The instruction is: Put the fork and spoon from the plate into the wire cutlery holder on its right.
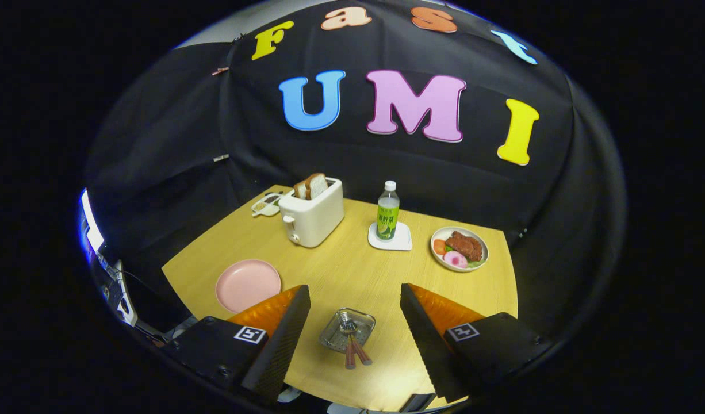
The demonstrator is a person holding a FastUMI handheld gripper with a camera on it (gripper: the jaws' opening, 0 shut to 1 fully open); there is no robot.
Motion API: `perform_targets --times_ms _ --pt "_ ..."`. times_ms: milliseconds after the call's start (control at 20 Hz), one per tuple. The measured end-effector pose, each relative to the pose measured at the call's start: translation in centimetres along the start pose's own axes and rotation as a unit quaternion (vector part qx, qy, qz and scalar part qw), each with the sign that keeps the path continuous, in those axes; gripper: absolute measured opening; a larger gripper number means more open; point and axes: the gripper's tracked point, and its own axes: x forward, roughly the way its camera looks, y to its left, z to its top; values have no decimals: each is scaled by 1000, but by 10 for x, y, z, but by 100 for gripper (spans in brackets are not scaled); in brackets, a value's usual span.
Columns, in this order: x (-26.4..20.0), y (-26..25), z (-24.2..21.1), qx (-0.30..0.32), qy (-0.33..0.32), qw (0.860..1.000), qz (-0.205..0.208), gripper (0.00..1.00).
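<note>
The gripper (355,322) hangs above the wooden table (352,270) with its fingers spread wide, holding nothing. Between them below, the fork and spoon (354,349) stand in the wire cutlery holder (348,329), their handles leaning out. The pink plate (248,285) lies bare just beyond the left finger.

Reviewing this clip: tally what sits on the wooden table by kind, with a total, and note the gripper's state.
Plates: 2, empty round pink plate, white plate of food
Cutlery holders: 1, wire cutlery holder with two pink-handled utensils
Toasters: 1, white toaster
Bottles: 1, green drink bottle
Coasters: 1, white square coaster
Trays: 1, small white tray
Total: 7

Gripper open above the holder.
</note>
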Motion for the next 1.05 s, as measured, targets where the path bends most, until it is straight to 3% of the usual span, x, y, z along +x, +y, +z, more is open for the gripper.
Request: perform_targets --times_ms 350,1050 --pt "-39 -6 35 10 -107 994 -24 97" --pt "-49 -4 20 8 -99 995 -24 97"
